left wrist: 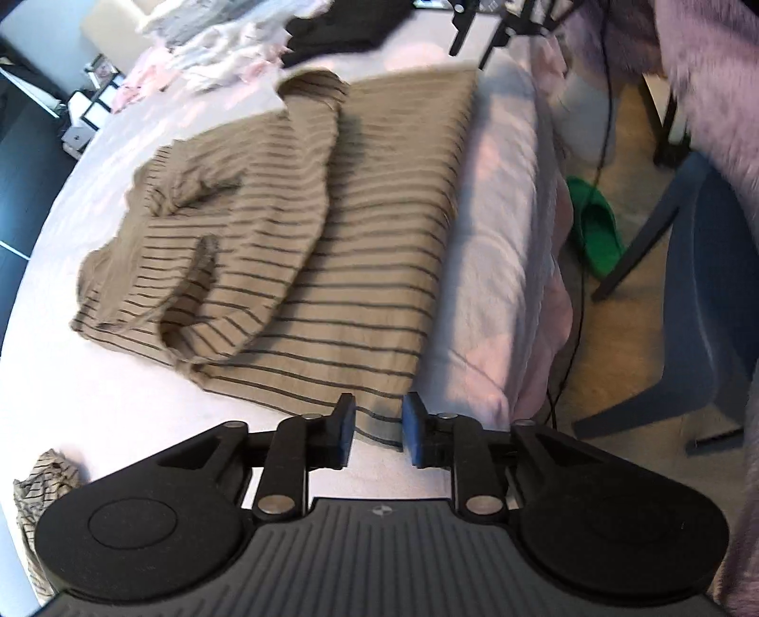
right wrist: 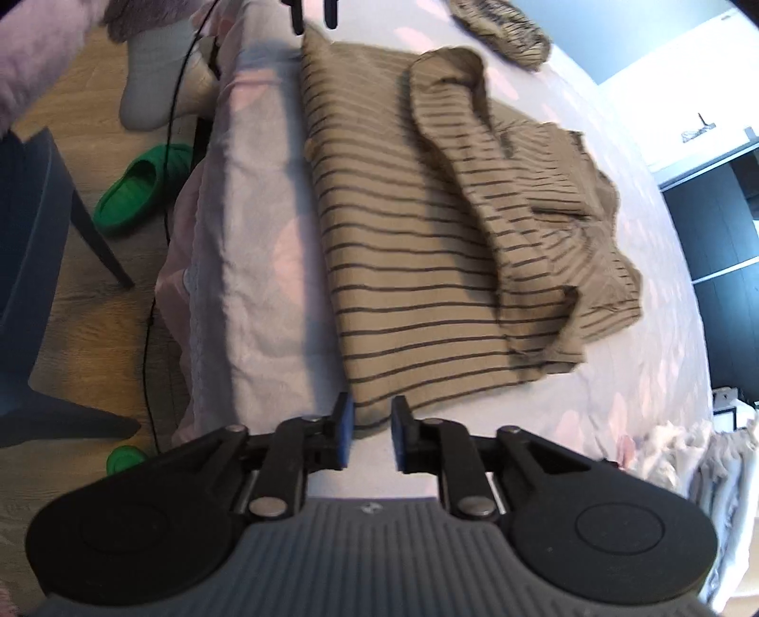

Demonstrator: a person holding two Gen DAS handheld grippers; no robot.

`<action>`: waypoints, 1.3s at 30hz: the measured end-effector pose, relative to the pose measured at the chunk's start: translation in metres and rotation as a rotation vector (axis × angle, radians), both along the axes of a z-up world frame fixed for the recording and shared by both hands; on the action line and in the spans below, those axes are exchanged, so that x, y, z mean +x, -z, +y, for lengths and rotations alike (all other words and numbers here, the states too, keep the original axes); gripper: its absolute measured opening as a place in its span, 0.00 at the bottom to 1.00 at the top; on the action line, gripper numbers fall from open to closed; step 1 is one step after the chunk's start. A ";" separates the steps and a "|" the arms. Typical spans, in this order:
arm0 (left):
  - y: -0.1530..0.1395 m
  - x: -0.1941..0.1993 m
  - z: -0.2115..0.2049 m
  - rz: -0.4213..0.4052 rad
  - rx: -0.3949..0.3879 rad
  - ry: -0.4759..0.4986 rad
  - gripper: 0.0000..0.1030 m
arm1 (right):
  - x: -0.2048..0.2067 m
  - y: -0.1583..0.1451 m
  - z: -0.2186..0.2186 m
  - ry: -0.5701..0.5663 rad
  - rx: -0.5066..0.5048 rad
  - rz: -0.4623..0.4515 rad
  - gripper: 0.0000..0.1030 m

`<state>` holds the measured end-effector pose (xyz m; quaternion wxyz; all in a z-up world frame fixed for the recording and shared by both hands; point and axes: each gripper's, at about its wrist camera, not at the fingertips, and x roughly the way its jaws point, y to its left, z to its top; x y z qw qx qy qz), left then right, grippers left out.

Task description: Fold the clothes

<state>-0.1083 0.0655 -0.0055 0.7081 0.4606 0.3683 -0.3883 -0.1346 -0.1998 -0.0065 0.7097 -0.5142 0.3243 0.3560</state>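
Note:
A tan shirt with thin dark stripes [left wrist: 360, 247] lies flat on the bed, one side and a sleeve folded over its body. In the right wrist view the same shirt [right wrist: 412, 266] runs along the bed's edge. My left gripper [left wrist: 378, 429] is open a little at one near hem corner. The cloth shows in the gap, and the blue pads [left wrist: 345, 427] do not press on it. My right gripper [right wrist: 371, 429] stands the same way at the other hem corner, slightly open, with the fabric edge between its pads and not pinched.
The bed's pale pink sheet [left wrist: 493, 228] drops off to a wood floor with a green slipper [left wrist: 595, 228], a dark cable and a blue chair [left wrist: 702, 294]. A pile of light clothes [left wrist: 213, 61], a black garment [left wrist: 346, 23] and another striped garment [right wrist: 503, 23] lie on the bed.

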 end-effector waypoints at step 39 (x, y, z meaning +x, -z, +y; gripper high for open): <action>0.010 0.160 -0.104 -0.018 -0.222 -0.224 0.32 | 0.134 -0.002 0.002 0.593 0.179 -0.045 0.02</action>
